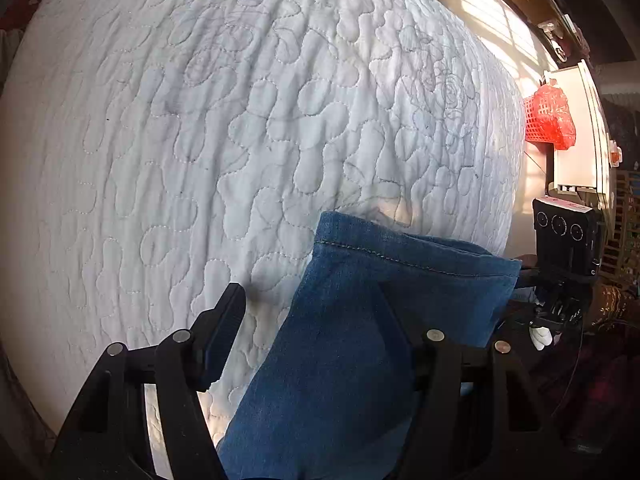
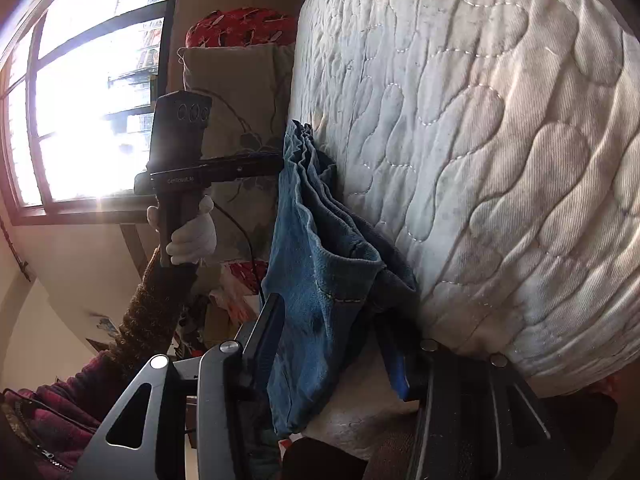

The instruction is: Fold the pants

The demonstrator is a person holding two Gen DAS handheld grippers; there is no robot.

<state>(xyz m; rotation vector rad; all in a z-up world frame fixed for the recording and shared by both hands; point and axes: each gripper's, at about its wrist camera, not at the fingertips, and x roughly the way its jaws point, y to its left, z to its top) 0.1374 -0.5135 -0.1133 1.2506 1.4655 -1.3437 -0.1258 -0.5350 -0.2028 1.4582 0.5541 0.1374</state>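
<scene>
My left gripper (image 1: pixel 320 344) stands open, the blue denim pants (image 1: pixel 360 320) draped loose across one finger; whether my right gripper (image 2: pixel 336 344) pinches them I can't tell. They hang over the white quilt (image 1: pixel 240 140) and may slide off. Left handle lettering too blurred to read.

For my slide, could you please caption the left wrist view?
Blue denim pants draped between the left gripper fingers above a white quilted bedspread.

Bedroom, quilted bed (image 1: pixel 240 120) (pillows (image 2: pixel 236 80) beside window (image 2: pixel 80 80))
</scene>
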